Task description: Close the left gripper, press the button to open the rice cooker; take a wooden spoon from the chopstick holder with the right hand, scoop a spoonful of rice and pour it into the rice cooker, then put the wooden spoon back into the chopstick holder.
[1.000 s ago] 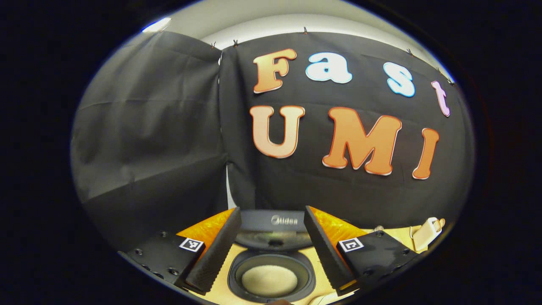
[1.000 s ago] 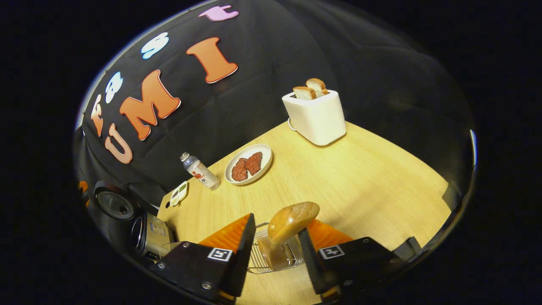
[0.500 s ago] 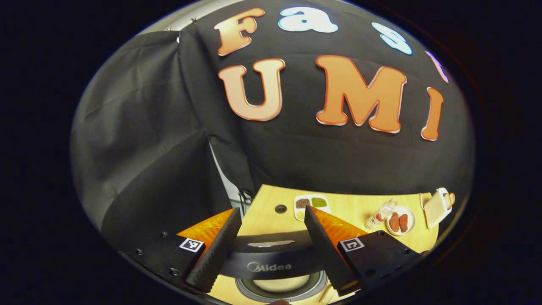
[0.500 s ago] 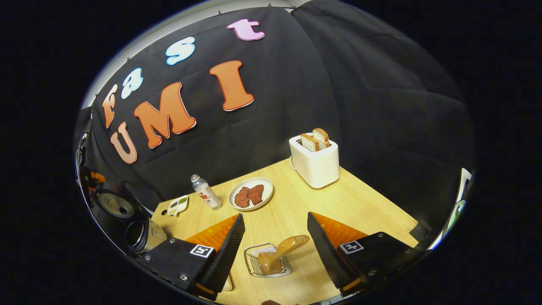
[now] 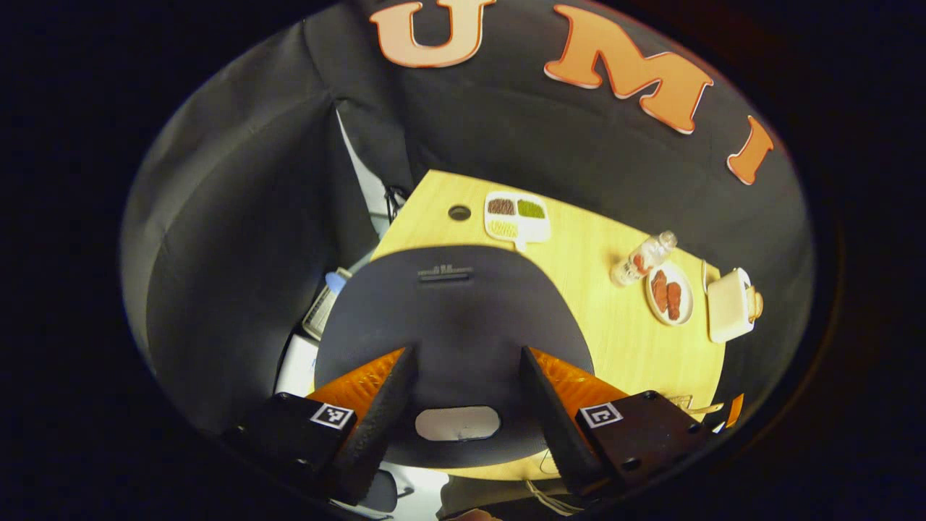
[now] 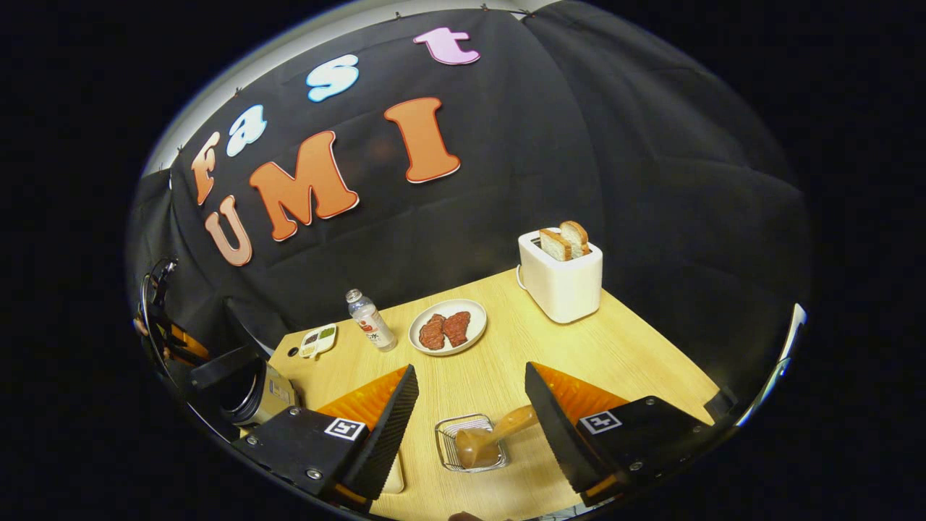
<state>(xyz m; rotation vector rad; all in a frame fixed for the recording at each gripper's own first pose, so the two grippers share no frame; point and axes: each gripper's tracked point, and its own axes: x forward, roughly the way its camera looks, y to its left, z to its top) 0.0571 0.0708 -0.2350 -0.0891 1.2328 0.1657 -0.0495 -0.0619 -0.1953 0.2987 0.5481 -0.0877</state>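
In the left gripper view I look down on the rice cooker's dark lid [image 5: 448,318], with its white button [image 5: 457,423] near the front. My left gripper [image 5: 466,354] hangs open above the lid, one finger on each side of the button. In the right gripper view the wooden spoon [image 6: 499,434] leans in the wire chopstick holder [image 6: 454,449] on the table. My right gripper [image 6: 472,370] is open above and behind the holder, and nothing is between its fingers. The rice cooker [image 6: 249,391] shows at the far left with the left gripper's orange fingers [image 6: 181,344] over it.
On the wooden table [image 6: 622,354] stand a white toaster [image 6: 561,282] with bread, a plate of meat [image 6: 447,327], a small bottle [image 6: 369,320] and a divided dish [image 6: 318,340]. The left gripper view shows the same toaster [image 5: 731,305], plate [image 5: 669,293], bottle [image 5: 642,259] and dish [image 5: 517,215].
The cooker's lid has swung from open, with rice showing, down under the left gripper. The right gripper opened, let go of the spoon and drew back from the holder.
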